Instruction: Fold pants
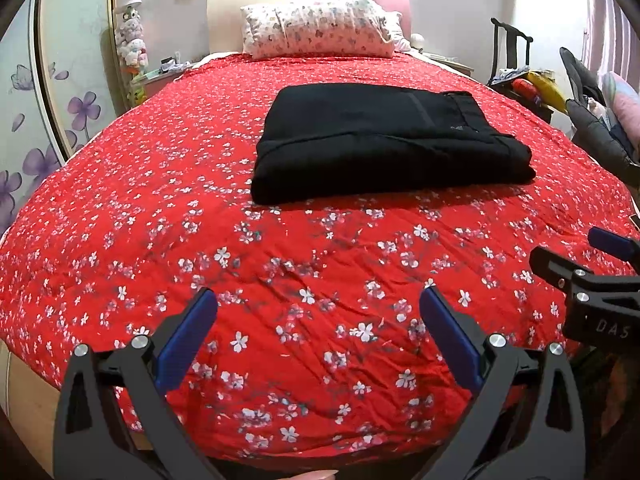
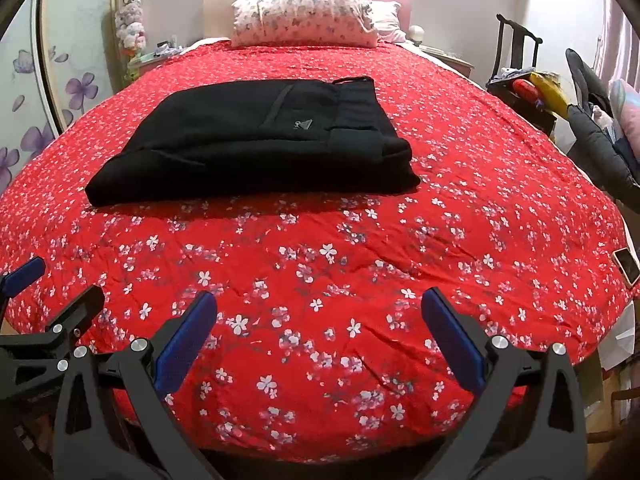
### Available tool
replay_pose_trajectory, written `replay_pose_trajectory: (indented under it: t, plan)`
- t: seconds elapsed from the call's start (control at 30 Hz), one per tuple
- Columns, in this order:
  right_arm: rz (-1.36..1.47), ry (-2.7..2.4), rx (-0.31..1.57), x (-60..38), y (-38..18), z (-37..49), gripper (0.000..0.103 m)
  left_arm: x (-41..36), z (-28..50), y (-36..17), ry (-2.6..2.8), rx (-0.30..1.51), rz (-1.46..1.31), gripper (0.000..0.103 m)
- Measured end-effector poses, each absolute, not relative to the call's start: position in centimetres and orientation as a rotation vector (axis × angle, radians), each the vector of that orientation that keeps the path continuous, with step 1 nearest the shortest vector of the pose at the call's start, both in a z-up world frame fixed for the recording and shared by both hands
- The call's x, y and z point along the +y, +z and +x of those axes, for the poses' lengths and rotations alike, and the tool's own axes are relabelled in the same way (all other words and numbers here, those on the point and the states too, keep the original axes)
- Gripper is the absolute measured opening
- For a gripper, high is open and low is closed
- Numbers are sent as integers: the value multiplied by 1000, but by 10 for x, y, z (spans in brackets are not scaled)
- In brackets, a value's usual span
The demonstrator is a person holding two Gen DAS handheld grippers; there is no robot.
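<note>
Left gripper (image 1: 318, 304) hangs over the bed's (image 1: 120, 216) foot edge, fingers apart, empty. Black pants (image 1: 384, 140) lie mid-bed in a compact folded stack, waistband toward the right edge; folding looks finished, which likely explains both tools standing well back. Right gripper (image 2: 320, 308): fingers apart, empty. Underside layers of the stack hidden.

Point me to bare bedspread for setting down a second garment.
Widest free patch: bedspread between the folded black pants and both open grippers. Narrower strip between pants and pillow. Right edge is crowded: phone, dark jacket.
</note>
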State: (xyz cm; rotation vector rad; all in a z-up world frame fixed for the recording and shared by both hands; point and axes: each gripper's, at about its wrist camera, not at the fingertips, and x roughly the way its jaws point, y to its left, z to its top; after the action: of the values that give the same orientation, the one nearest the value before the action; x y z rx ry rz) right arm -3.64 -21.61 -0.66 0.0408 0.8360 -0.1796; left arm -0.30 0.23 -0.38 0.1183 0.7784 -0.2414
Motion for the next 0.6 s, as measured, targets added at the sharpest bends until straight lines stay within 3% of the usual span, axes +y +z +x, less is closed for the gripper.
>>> replay_pose_trajectory:
  t: [0.6]
  plan:
    - [44, -178, 846, -218, -9, -35, 102, 0, -2, -7, -242, 783, 126, 101]
